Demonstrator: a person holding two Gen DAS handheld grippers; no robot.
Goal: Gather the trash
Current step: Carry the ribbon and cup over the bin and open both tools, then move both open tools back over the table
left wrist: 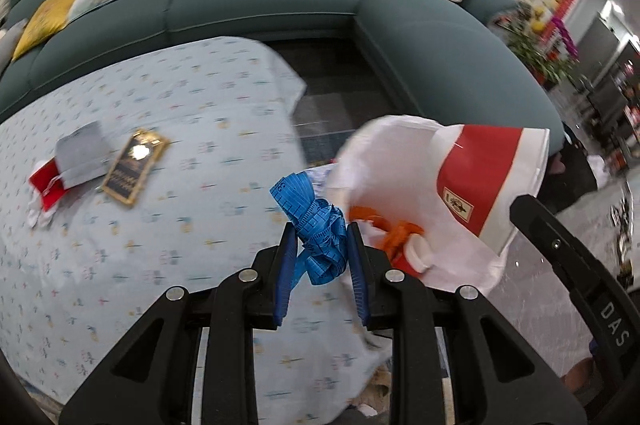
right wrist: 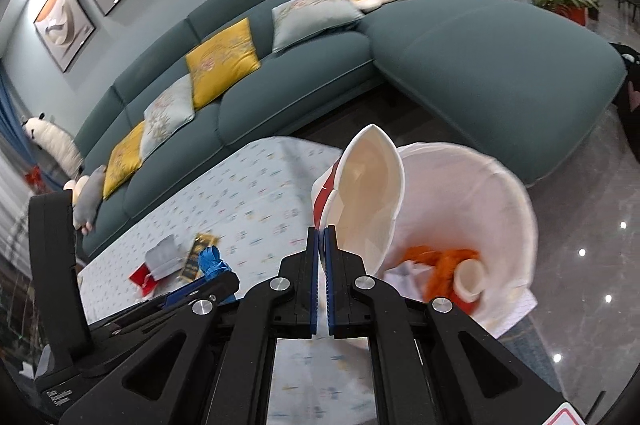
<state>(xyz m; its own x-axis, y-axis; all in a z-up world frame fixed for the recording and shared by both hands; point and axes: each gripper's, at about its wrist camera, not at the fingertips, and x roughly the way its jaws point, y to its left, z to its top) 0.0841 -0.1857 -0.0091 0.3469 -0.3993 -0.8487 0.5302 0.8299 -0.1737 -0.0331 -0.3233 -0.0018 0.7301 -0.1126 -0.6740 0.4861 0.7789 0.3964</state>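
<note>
Left gripper (left wrist: pixel 321 231) pinched a crumpled blue measuring tape (left wrist: pixel 316 225) between its blue pads, the tape bulging above the fingertips. It hung above the near edge of the table with the pale blue patterned cloth (left wrist: pixel 160 145), just left of the white bag.

Right gripper (right wrist: pixel 322 231) had its pads pressed together on the rim of the white bag with a red band (right wrist: pixel 460 193), holding its mouth open. Inside the bag lay orange scraps (right wrist: pixel 440 265) and a white cap or cup (right wrist: pixel 472 275), blurred.

On the cloth, well apart from both grippers, lay a small grey pouch (left wrist: pixel 80 149) over a red item (left wrist: pixel 46 181), and beside them a dark packet with a gold border (left wrist: pixel 134 165).

Teal sofa (right wrist: pixel 480 65) with yellow and grey cushions stood behind the table
</note>
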